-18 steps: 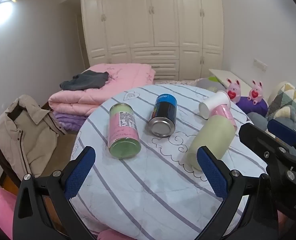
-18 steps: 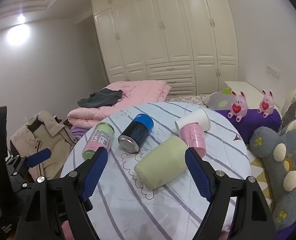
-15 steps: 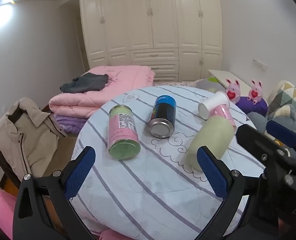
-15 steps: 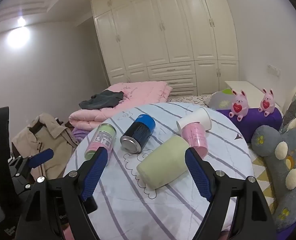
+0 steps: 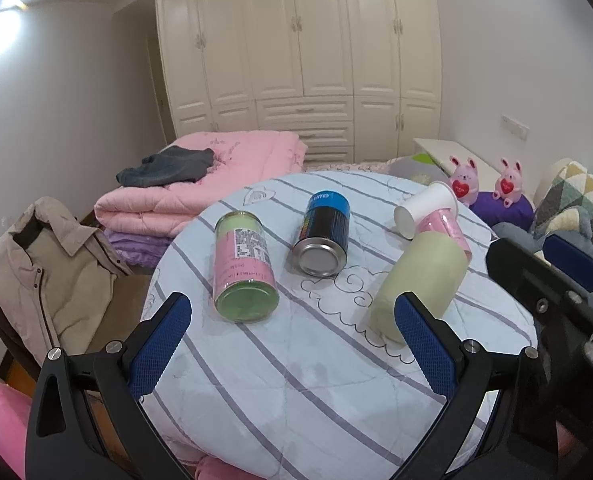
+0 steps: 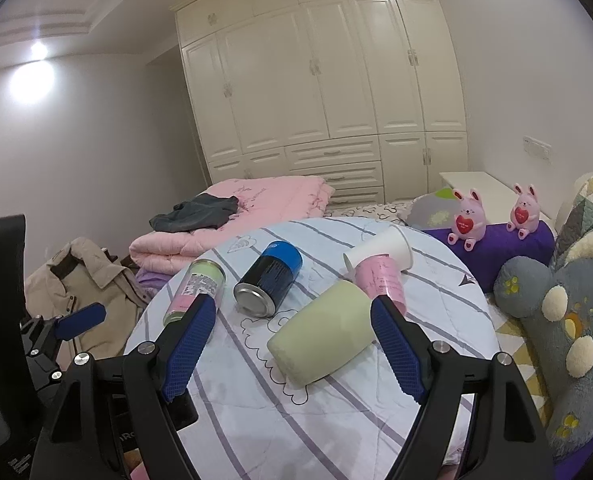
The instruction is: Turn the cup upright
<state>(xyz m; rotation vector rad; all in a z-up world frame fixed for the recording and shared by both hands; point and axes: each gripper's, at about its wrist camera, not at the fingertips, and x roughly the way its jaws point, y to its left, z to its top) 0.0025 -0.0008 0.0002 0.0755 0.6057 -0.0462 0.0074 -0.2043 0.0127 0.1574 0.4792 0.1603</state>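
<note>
Cup (image 6: 322,330) is on its side on the striped surface (image 6: 336,420), near the right gripper (image 6: 294,344); both it and the left gripper (image 5: 292,346) have jaws wide open, holding nothing.

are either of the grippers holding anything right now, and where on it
Nothing is held. Left gripper and right gripper are both open, short of the pale green cup lying on its side.
</note>
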